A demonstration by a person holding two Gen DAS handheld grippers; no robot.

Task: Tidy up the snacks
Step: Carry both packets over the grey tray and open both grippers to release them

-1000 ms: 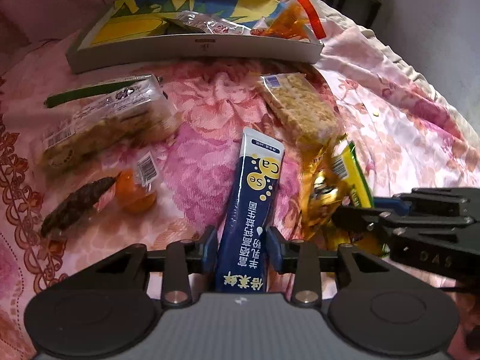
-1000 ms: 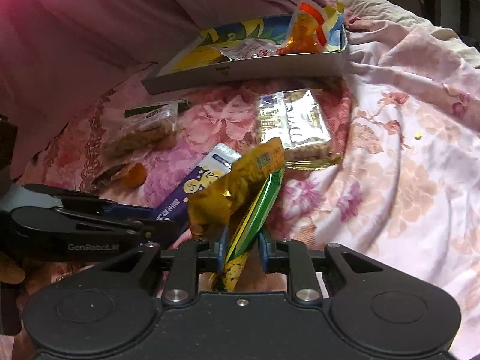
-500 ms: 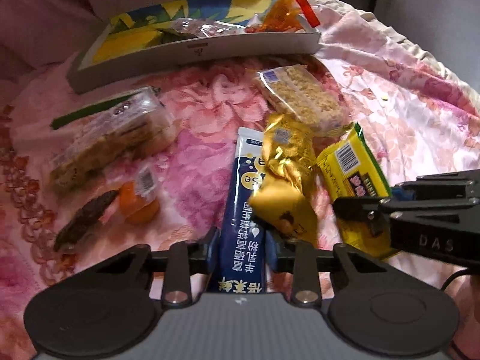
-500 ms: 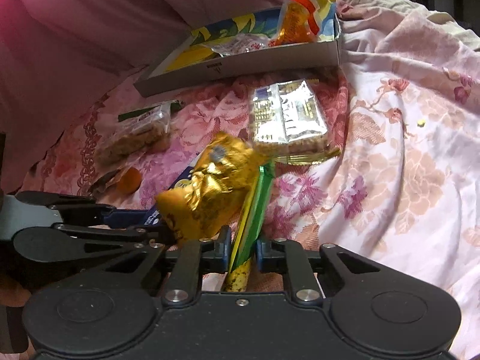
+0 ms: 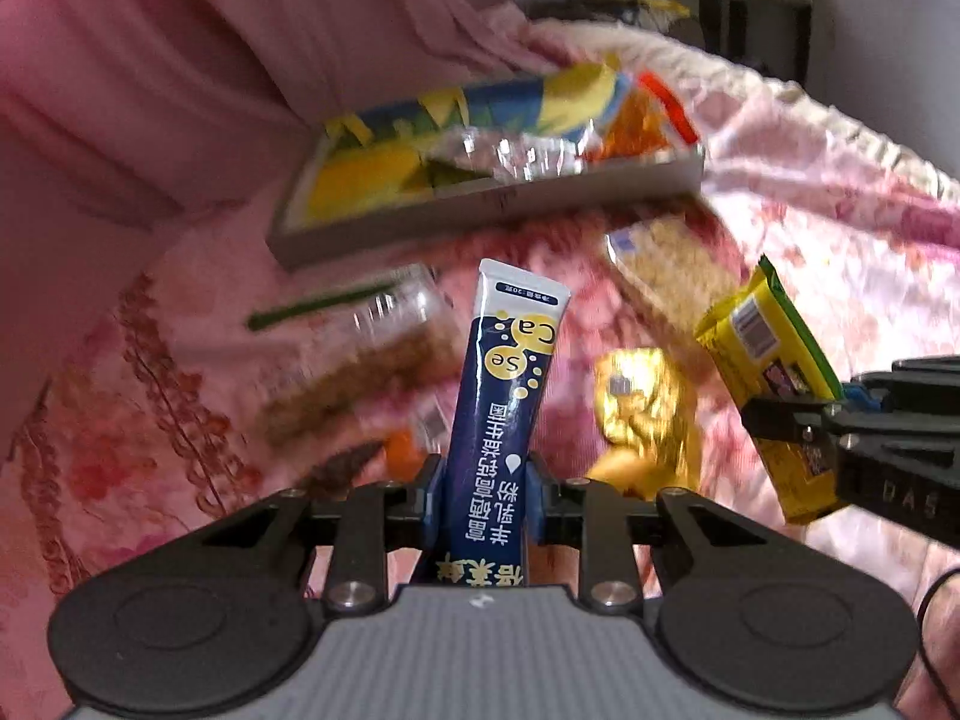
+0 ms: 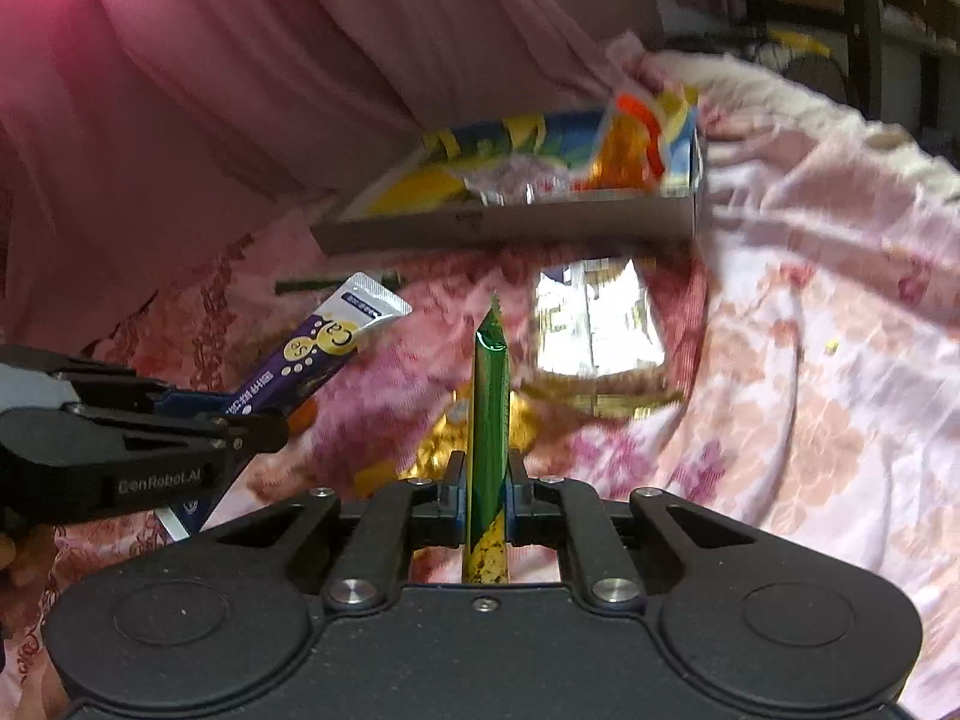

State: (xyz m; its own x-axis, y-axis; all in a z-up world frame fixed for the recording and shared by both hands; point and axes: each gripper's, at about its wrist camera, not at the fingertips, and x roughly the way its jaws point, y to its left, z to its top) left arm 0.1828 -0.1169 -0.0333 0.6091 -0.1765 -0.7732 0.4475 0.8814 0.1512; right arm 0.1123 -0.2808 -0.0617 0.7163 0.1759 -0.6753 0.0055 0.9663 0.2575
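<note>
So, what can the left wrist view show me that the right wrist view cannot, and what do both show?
Only the left wrist view shows the barcode face of the yellow packet and the whole gold pouch. Only the right wrist view shows the shiny wrapped bar unblurred. Both show the blue stick in the left gripper, the right gripper shut on the packet, and the box.

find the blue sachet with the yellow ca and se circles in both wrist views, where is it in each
Left wrist: the blue sachet stands at centre, between the fingers of the left tool, which are closing on it.
Right wrist: the same sachet is at left, sticking up and to the right from the left tool.
Shared landmark: the shallow grey box behind it, holding snacks.
</note>
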